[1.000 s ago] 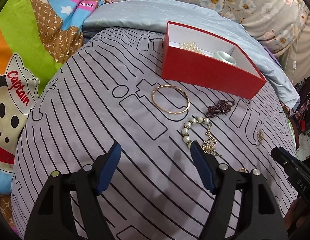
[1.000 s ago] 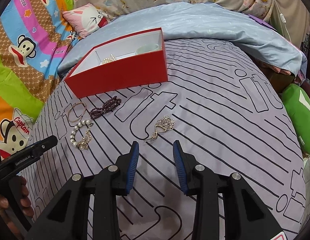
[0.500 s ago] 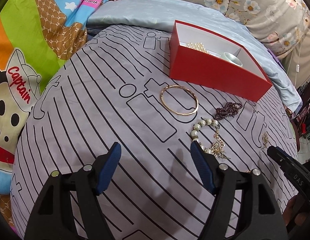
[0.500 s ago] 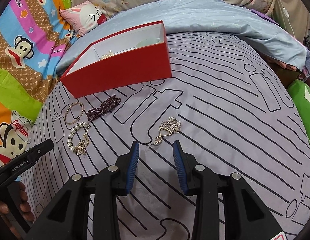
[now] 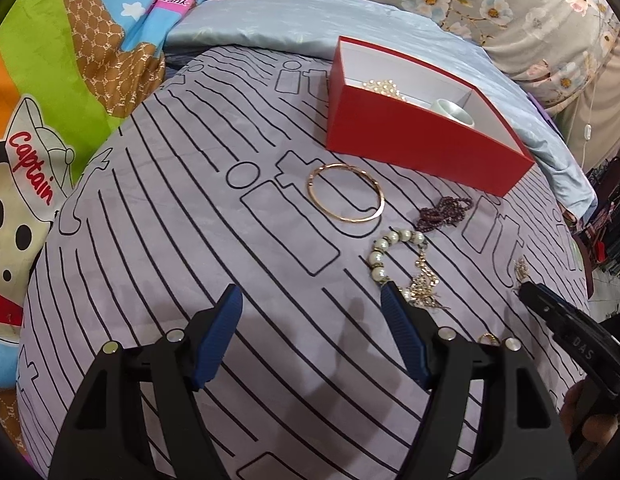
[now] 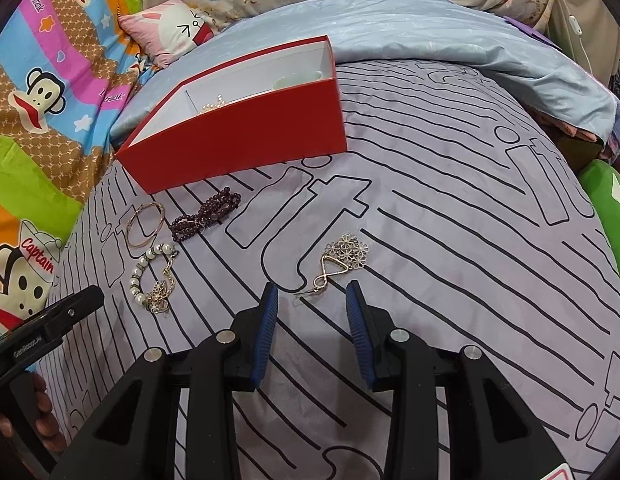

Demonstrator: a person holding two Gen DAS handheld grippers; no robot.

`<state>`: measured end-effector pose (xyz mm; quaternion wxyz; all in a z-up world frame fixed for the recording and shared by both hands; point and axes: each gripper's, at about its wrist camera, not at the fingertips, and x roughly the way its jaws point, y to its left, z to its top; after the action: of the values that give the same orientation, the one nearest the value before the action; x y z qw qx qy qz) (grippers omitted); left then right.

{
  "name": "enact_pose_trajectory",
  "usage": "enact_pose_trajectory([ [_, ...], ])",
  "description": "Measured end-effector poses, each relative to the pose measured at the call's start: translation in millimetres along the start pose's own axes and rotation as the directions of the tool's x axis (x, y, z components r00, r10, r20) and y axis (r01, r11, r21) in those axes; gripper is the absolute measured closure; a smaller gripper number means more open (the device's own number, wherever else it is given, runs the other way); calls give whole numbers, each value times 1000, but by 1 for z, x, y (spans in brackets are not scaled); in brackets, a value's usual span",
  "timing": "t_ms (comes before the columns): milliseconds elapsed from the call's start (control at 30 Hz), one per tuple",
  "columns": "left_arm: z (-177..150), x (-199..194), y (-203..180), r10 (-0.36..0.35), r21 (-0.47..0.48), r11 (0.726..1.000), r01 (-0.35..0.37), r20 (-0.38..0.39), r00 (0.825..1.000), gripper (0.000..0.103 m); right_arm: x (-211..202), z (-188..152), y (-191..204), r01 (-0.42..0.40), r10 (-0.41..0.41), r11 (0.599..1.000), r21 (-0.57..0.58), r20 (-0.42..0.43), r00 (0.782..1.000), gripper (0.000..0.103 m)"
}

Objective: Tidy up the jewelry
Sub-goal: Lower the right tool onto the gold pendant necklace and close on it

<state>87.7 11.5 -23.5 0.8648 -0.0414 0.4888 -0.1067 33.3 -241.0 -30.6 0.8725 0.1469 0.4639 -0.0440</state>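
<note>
A red box (image 5: pixel 422 152) (image 6: pixel 246 140) with a white inside lies on the purple striped bedcover and holds a pearl string (image 5: pixel 384 88) and a pale ring-shaped bangle (image 5: pixel 454 111). In front of it lie a gold bangle (image 5: pixel 346 198) (image 6: pixel 145 224), dark purple beads (image 5: pixel 444 212) (image 6: pixel 206 216) and a pearl-and-gold bracelet (image 5: pixel 406 268) (image 6: pixel 154 280). A gold flower earring (image 6: pixel 342 262) rests just ahead of my right gripper (image 6: pixel 312 300), which is open and empty. My left gripper (image 5: pixel 312 300) is open wide, its right finger next to the pearl bracelet.
A light blue quilt (image 6: pixel 450 36) is bunched behind the box. Cartoon-print bedding (image 5: pixel 50 100) lies to the left, floral pillows (image 5: pixel 490 4) at the back. A small gold ring (image 5: pixel 488 338) lies near my left gripper's right finger. A green cushion (image 6: pixel 606 196) sits at the right edge.
The right gripper has crept closer to the flower earring, which now lies just before its fingertips. The left view has shifted slightly; both grippers keep the same opening.
</note>
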Motion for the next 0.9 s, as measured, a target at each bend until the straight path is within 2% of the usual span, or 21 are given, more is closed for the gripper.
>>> enact_pose_trajectory([
  [333,-1,2,-17,-38,27,999,38,-8,999,34,13,10,-2,9,-9,1000,9,6,1000,68],
  [500,-4,6,-23,-46,43,998,46,-20,999,34,16,13,-2,24,-24,1000,3,13,1000,74],
  [567,-4,8,-24,-46,41,998,47,-24,999,34,16,12,-3,41,-41,999,0,17,999,85],
  [600,-4,9,-23,-45,38,998,46,-25,999,34,16,12,-4,49,-49,999,-4,19,999,87],
  [900,1,9,-13,-25,17,1000,25,-17,1000,34,12,11,-9,38,-38,999,10,20,999,87],
])
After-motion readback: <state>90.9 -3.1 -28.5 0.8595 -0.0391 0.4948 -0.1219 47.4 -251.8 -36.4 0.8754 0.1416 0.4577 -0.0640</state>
